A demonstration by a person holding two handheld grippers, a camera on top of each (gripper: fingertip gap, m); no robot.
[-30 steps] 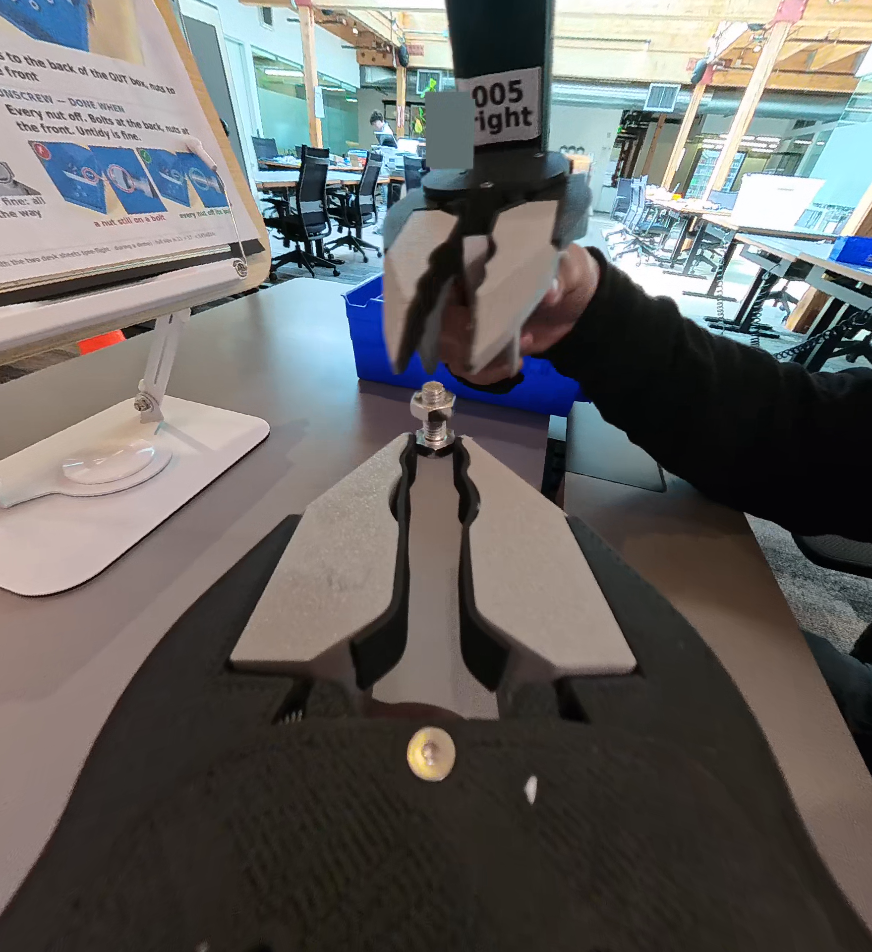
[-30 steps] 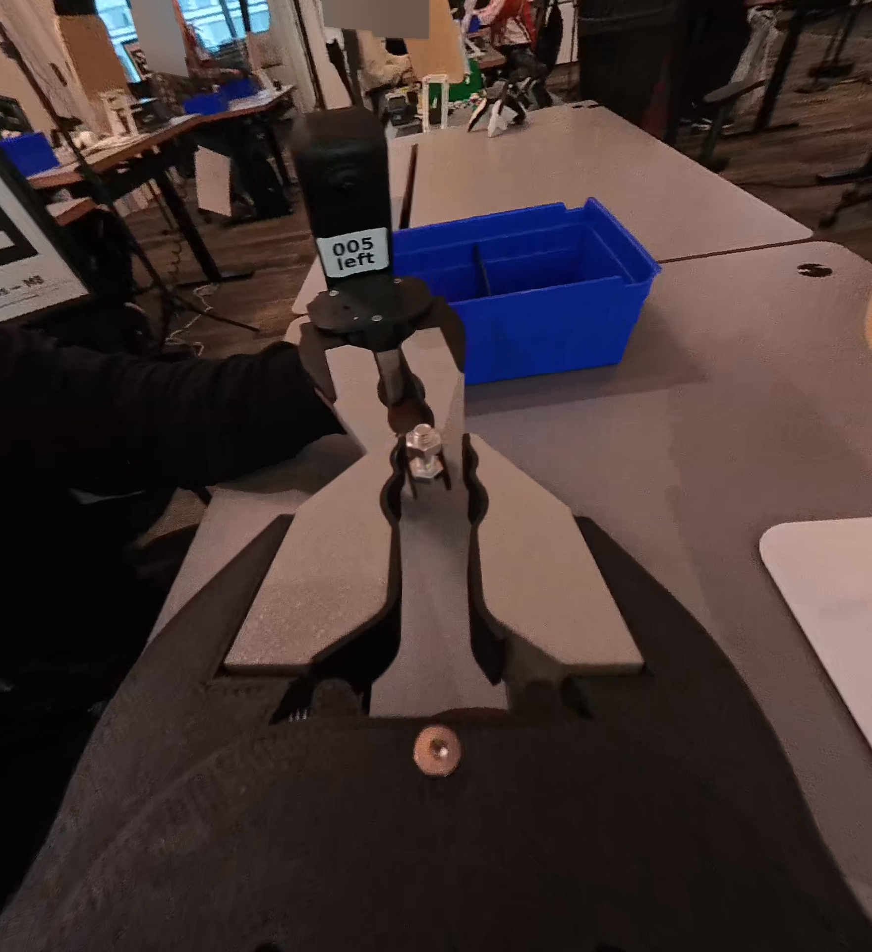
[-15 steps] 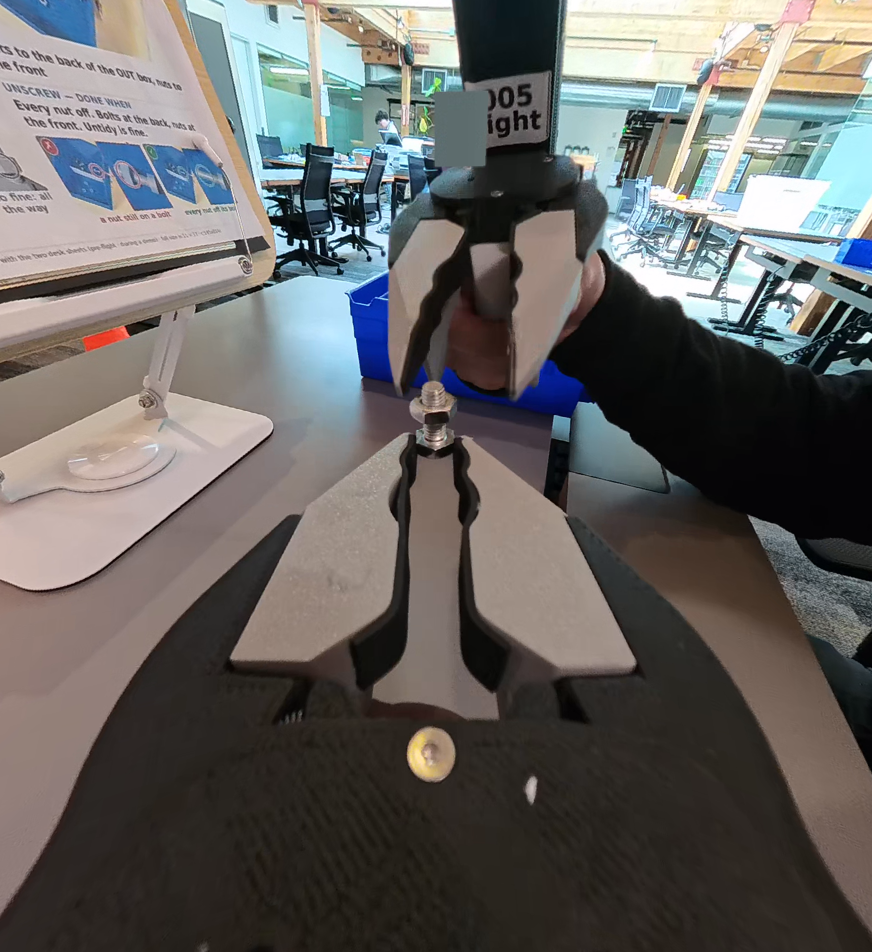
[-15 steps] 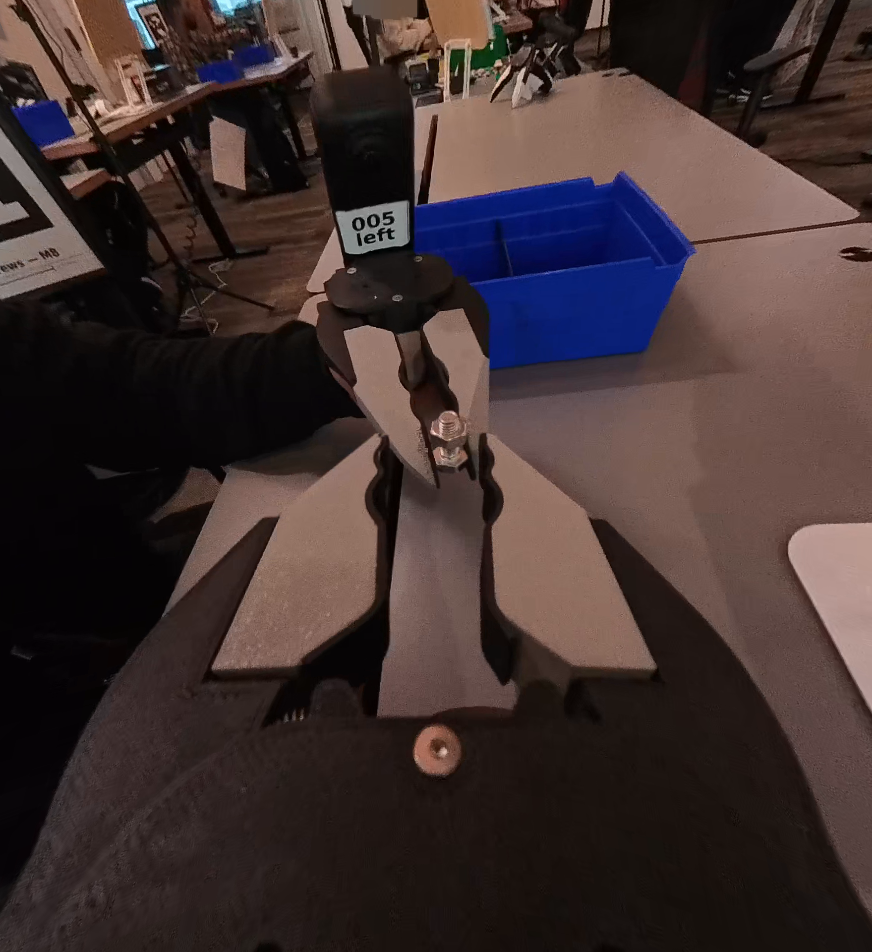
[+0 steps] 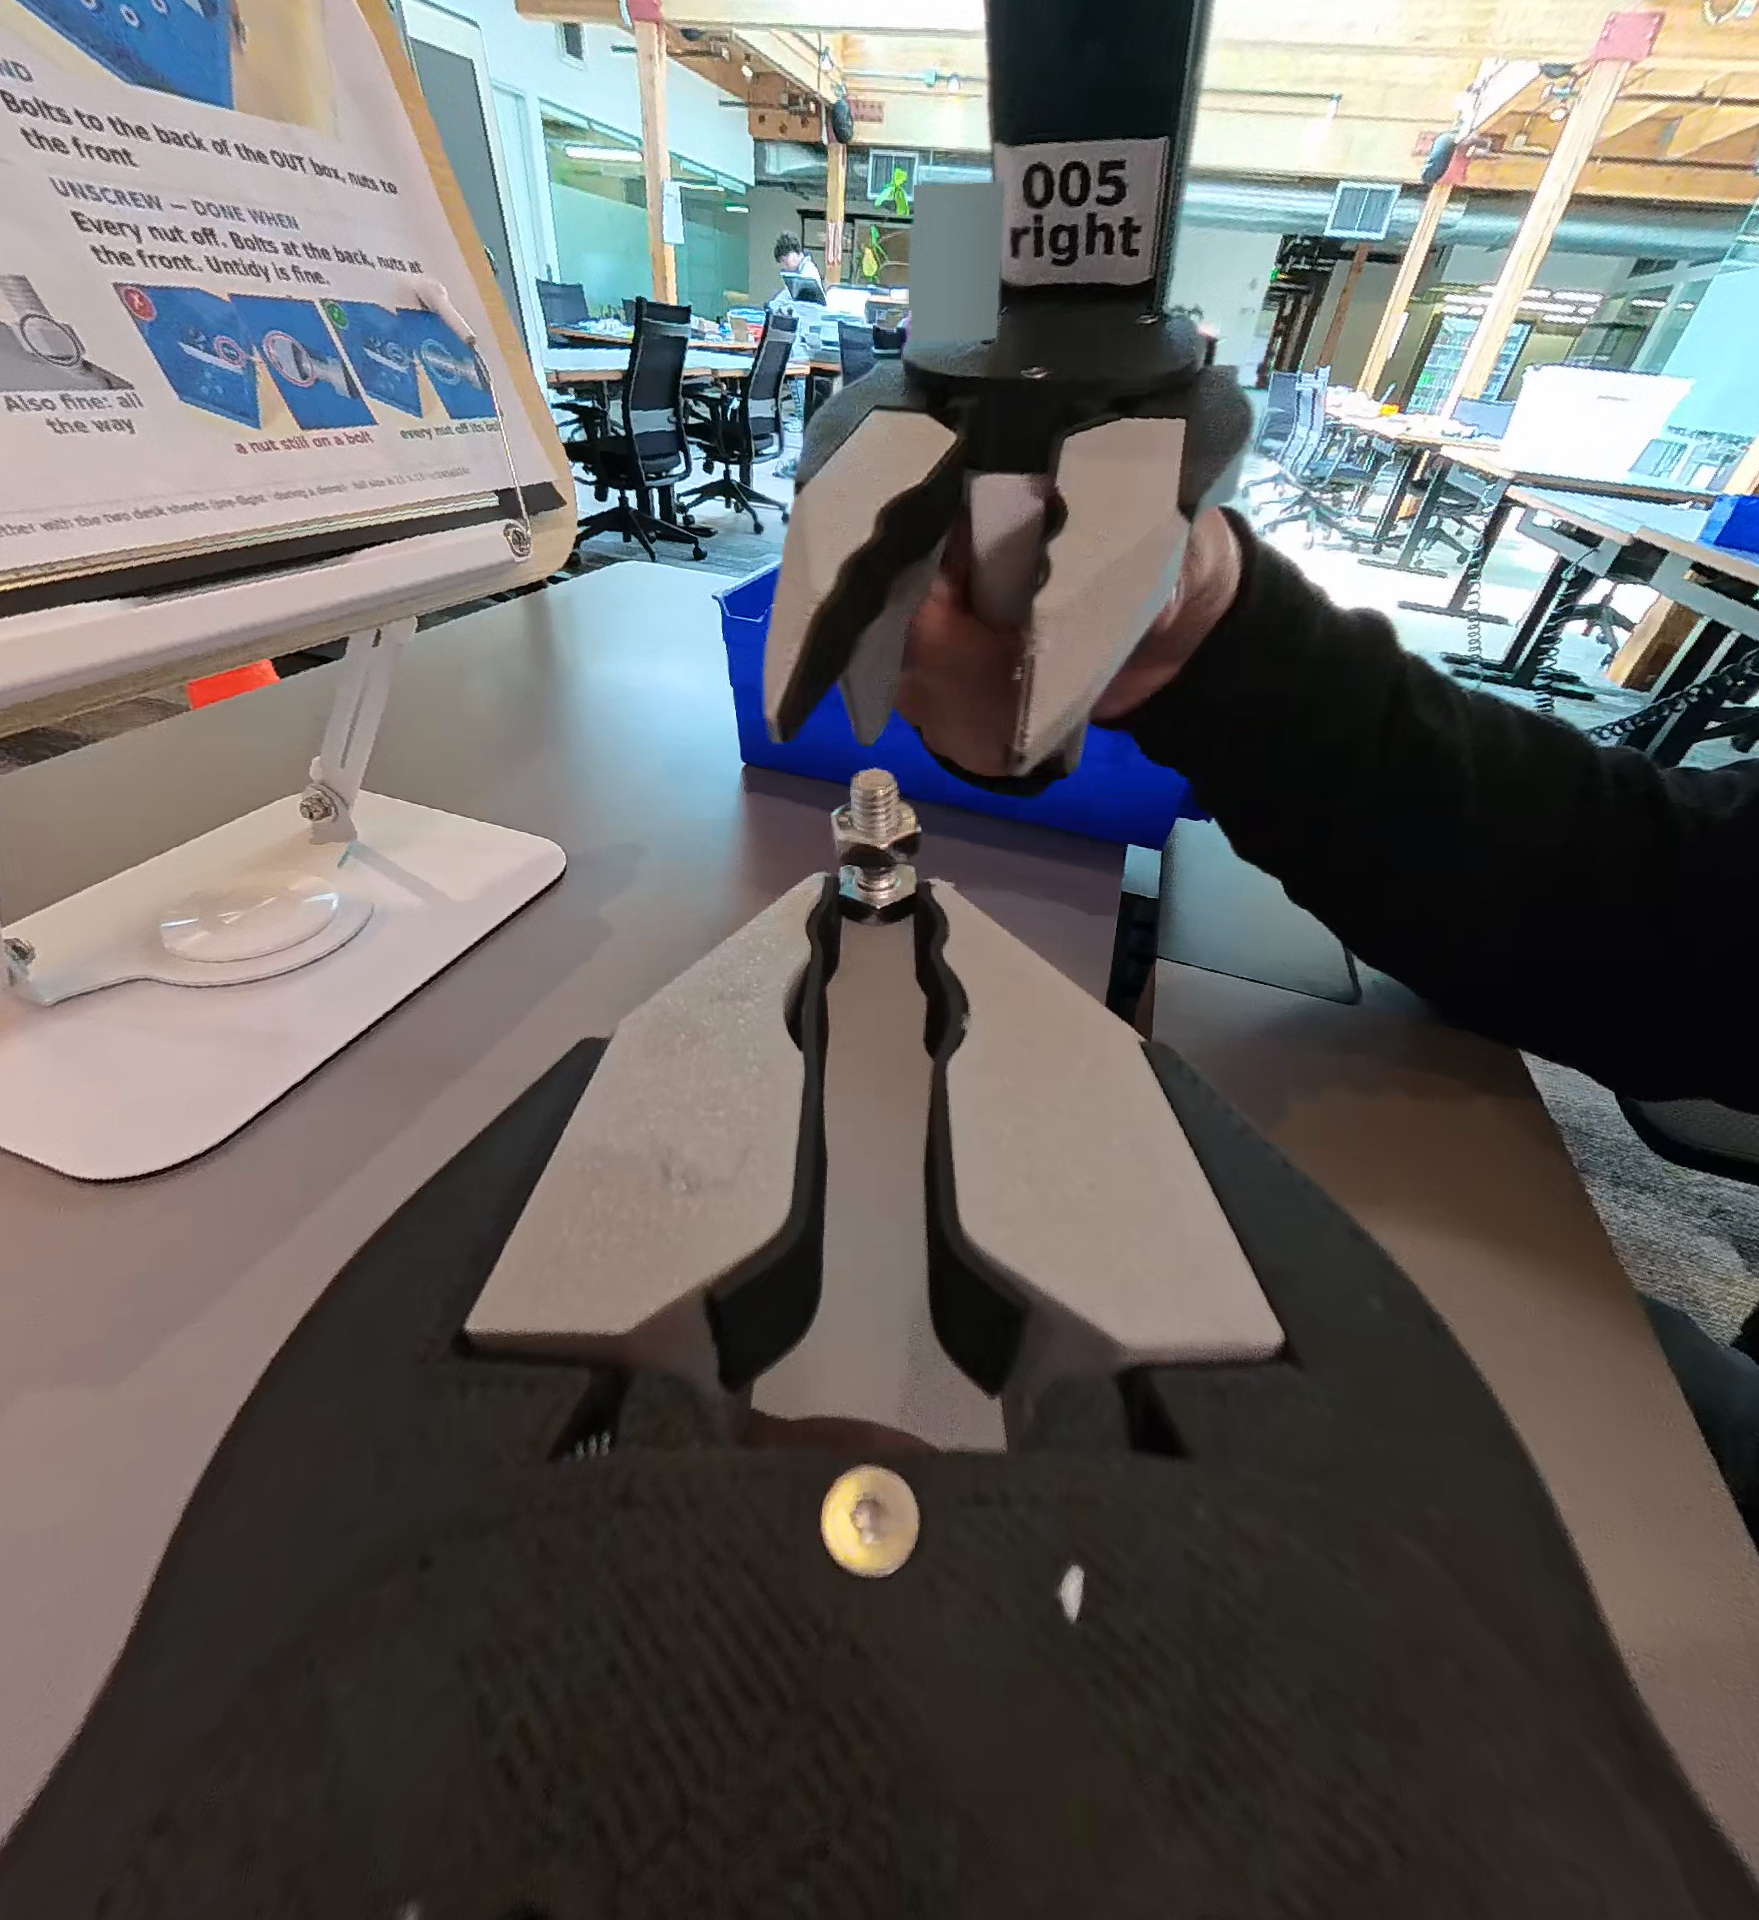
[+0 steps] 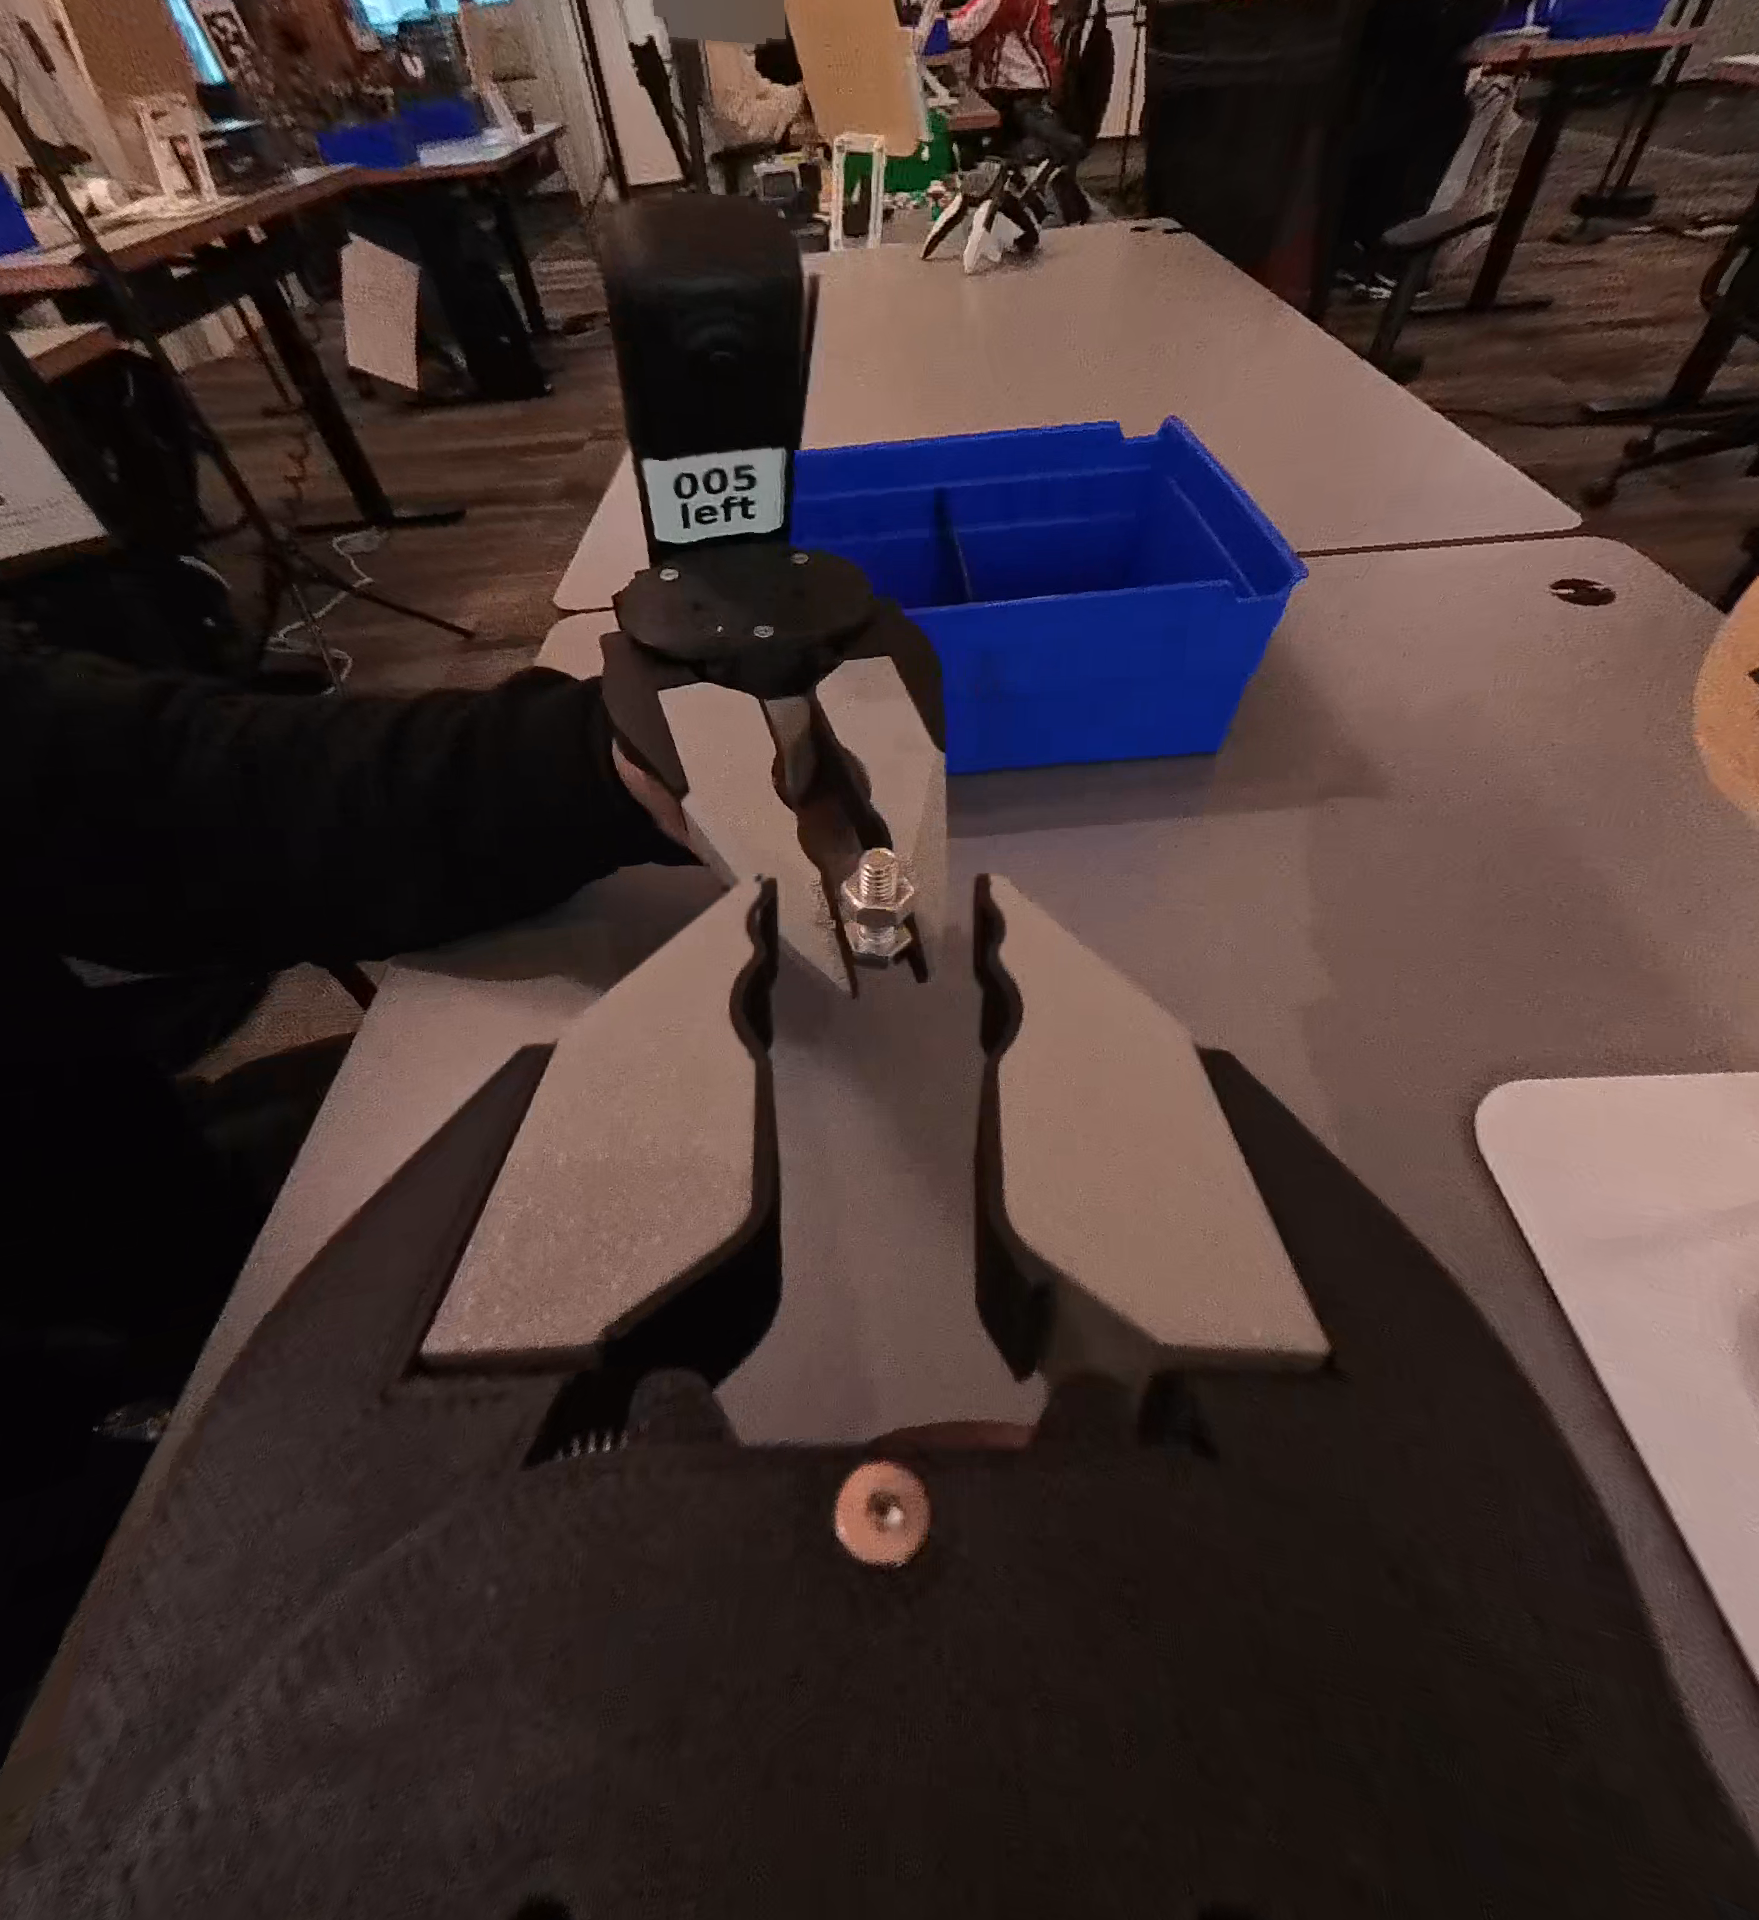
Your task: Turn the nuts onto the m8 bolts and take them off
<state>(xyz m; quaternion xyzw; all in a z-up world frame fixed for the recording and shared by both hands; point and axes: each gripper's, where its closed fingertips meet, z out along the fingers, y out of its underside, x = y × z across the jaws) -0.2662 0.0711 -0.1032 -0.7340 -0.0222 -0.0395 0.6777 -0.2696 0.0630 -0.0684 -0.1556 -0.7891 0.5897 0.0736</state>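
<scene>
Above the blue bin's (image 6: 1062,613) near side, left gripper (image 5: 875,904) is pinching the bolt (image 5: 876,805) head, shank upright, nut (image 5: 876,828) threaded low; right gripper (image 6: 875,894), spread, is hovering around it.

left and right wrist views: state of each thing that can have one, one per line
left gripper: shut on bolt head
bolt: upright, thread tip showing above the nut
nut: threaded on, partway down
right gripper: open, apart from the nut
blue bin: divided, the parts in view empty
</scene>
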